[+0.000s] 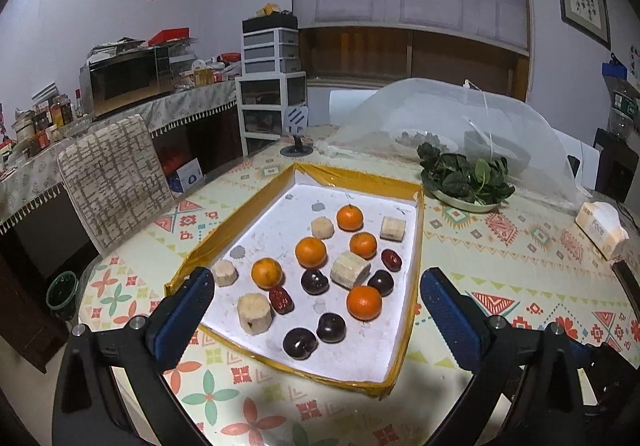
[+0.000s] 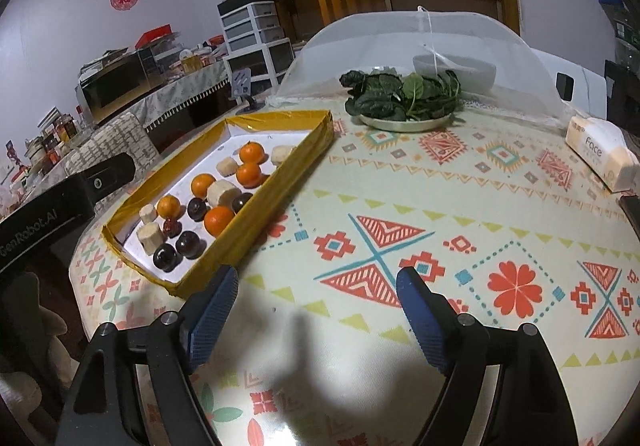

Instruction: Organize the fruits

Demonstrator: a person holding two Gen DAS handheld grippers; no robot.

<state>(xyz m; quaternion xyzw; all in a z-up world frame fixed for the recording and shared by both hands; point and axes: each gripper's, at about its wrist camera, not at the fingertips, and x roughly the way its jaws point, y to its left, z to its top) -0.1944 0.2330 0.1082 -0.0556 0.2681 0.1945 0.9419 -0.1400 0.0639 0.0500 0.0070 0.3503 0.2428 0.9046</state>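
Observation:
A shallow yellow-rimmed tray [image 1: 208,246] with a white floor lies on the patterned table. It holds several oranges [image 1: 364,302], dark plums [image 1: 298,343], pale sugarcane pieces [image 1: 255,313] and red dates [image 1: 281,299], all mixed. My left gripper [image 1: 316,306] is open and empty, its jaws standing on either side of the tray's near end, above it. The tray also shows in the right wrist view [image 2: 280,182] at the left. My right gripper [image 2: 316,310] is open and empty over bare tablecloth, right of the tray's near corner.
A metal plate of leafy greens [image 1: 466,176] sits behind the tray, in front of a mesh food cover [image 1: 460,114]. A tissue pack [image 1: 600,226] lies at the right edge. A cushioned chair [image 1: 112,182] stands left of the table. The left gripper's body [image 2: 60,206] shows at the left.

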